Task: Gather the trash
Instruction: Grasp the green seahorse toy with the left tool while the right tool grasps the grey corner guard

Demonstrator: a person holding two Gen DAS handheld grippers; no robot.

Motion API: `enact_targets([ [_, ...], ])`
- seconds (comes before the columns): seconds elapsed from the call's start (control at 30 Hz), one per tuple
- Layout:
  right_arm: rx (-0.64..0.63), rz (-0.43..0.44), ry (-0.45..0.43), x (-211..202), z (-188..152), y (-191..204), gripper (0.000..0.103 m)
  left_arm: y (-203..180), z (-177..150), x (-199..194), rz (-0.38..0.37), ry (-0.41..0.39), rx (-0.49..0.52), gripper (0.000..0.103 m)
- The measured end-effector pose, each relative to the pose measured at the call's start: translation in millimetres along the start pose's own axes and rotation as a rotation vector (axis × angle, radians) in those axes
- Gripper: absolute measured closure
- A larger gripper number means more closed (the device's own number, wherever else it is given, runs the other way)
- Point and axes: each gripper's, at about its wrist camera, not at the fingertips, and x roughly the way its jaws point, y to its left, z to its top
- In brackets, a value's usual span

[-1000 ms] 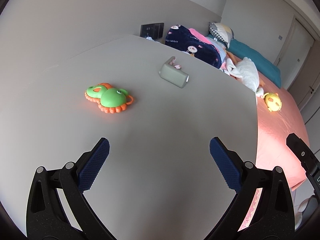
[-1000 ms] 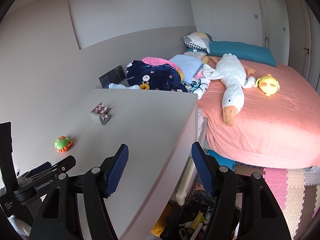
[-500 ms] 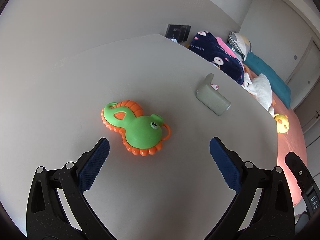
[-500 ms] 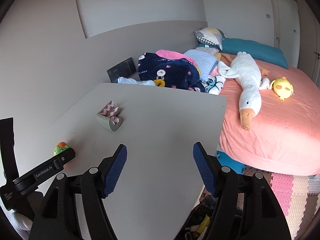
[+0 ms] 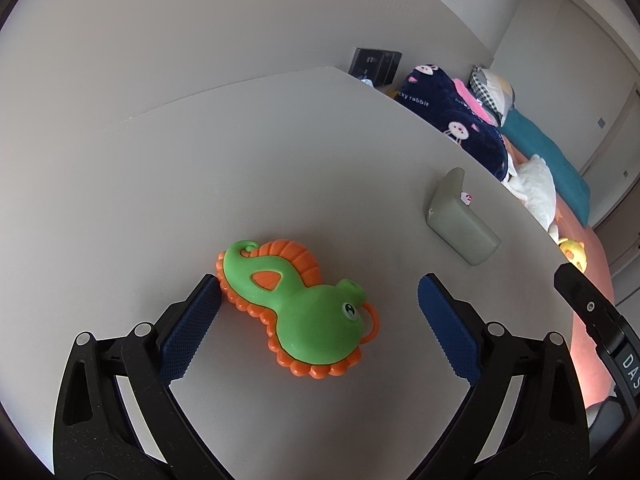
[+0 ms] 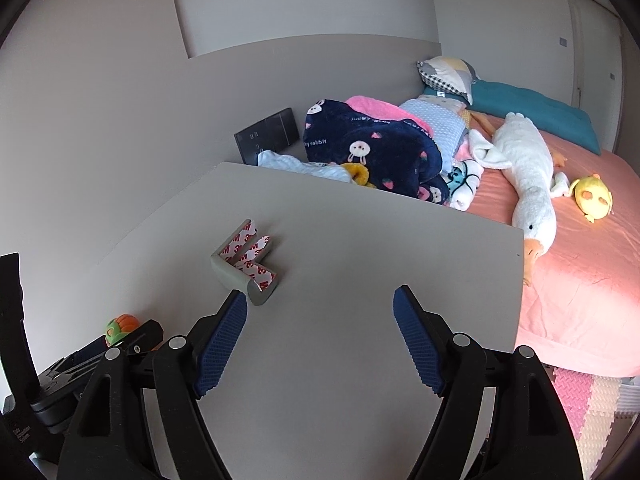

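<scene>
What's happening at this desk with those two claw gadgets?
A person is tidying up with a hand-held claw in each hand. The left claw is open around a green and orange seahorse toy lying on the grey desk, not gripping it. The right claw, whose jaws have just been opening with nothing between them, points at a grey corner guard with red-and-white adhesive tape.

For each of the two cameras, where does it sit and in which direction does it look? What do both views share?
Left wrist: sits on the left tool, looking down at the table and green toy; its open jaws show.
Right wrist: sits on the right tool, looking over the table toward the bed, with the grey corner guard just ahead; its jaws have just been opening, empty.
Shared: table, toy, corner guard, bed.
</scene>
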Motion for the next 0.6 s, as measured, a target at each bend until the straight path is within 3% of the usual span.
enact_targets([
  [0.13,-0.006,0.021,0.025,17.0,4.3,6.7,0.024,-1.1,1.7,1.2,0.007,-0.014,0.03,0.031],
  [0.2,-0.003,0.035,0.04,24.0,6.2,8.2,0.024,3.1,3.2,0.9,-0.017,-0.02,0.015,0.048],
  [0.27,-0.001,0.05,0.061,31.7,7.9,11.1,0.024,10.3,4.9,1.0,-0.038,-0.026,-0.018,0.056],
  [0.37,0.0,0.075,0.089,43.3,11.2,16.1,0.024,18.7,6.5,-1.5,-0.041,-0.047,-0.056,0.056],
  [0.6,-0.054,0.102,0.155,69.4,18.5,39.5,0.024,15.7,6.6,-6.3,-0.048,-0.071,-0.032,0.057],
])
